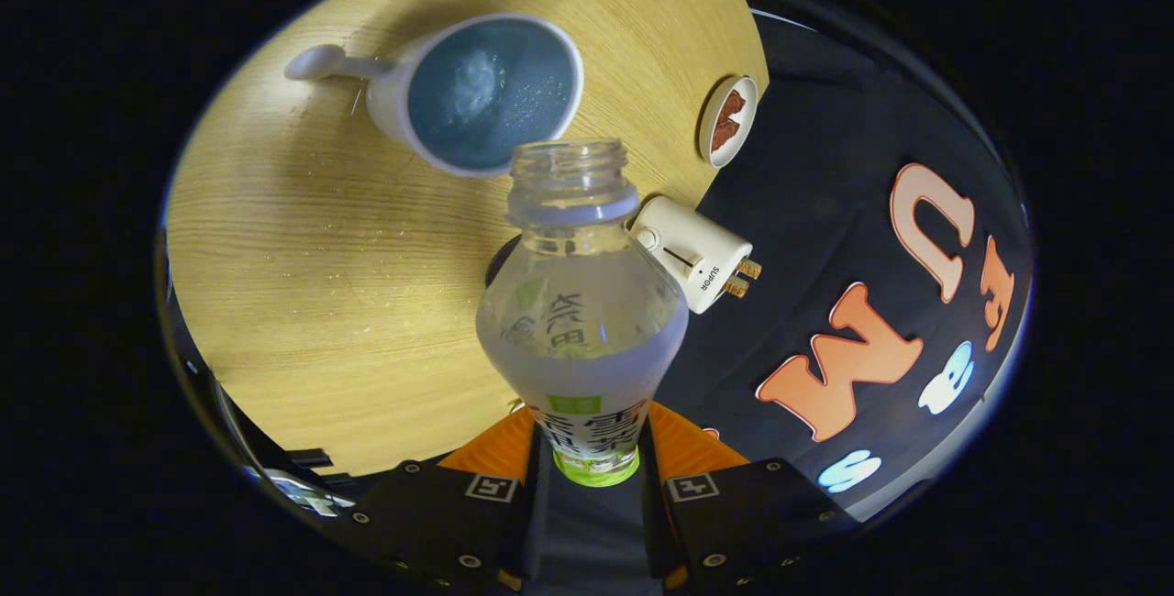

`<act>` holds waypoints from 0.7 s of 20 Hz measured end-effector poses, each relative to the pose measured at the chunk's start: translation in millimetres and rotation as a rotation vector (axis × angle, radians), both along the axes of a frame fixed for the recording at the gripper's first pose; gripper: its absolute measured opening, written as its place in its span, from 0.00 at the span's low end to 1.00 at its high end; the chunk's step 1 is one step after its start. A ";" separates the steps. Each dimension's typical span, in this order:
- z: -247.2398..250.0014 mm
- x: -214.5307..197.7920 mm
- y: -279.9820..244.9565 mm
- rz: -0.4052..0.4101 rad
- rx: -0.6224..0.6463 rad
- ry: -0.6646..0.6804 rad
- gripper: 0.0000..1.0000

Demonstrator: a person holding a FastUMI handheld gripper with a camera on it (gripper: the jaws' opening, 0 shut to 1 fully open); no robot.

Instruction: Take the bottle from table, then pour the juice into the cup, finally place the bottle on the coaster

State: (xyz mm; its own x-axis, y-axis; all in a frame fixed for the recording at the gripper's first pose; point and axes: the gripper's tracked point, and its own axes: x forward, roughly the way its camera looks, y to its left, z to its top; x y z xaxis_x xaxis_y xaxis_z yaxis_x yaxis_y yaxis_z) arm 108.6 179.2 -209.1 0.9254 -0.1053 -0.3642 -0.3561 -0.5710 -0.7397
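- The gripper (587,472) is closed on the lower body of the clear plastic juice bottle (581,321), one finger pressing each side, so the bottle sits between the fingers with its uncapped neck pointing ahead.
- The bottle's mouth hangs just at the near rim of the white cup (477,92), which stands on the round wooden desk (303,248) with its handle turned away from the bottle; pale liquid with bubbles already lies in the blue interior.
- Handling, as I judge it: thin plastic, light now that little liquid seems left, likely to dent if squeezed hard and slippery where the label wraps it. The present low hold looks sound (the wider shoulder above gives the fingers something to brace against).
- The cup is probably ceramic, so a knock from the bottle neck could tip or chip it.
- A round white coaster (727,119) with a brown pattern lies near the desk's edge, beyond a white appliance plug (695,252) resting just beside the bottle's shoulder.
- Room: open wood lies on the cup's side; towards the coaster the desk edge is close, and the plug stands in the direct line, so the bottle should probably be carried over it.
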 end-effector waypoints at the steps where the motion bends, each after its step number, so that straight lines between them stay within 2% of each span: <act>1: -2.7 -0.7 -1.9 -0.015 0.032 0.002 0.44; 8: -16.8 -7.5 -13.7 -0.121 0.311 0.038 0.45; 12: -17.0 -12.0 -15.9 -0.219 0.556 0.077 0.45; 14: -10.4 -9.5 -14.4 -0.235 0.639 0.080 0.45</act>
State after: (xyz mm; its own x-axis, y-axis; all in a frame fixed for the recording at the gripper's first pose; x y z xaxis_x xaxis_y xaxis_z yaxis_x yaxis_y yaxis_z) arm 99.2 164.8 -219.5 0.8720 -0.0420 -0.4877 -0.4845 0.0677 -0.8722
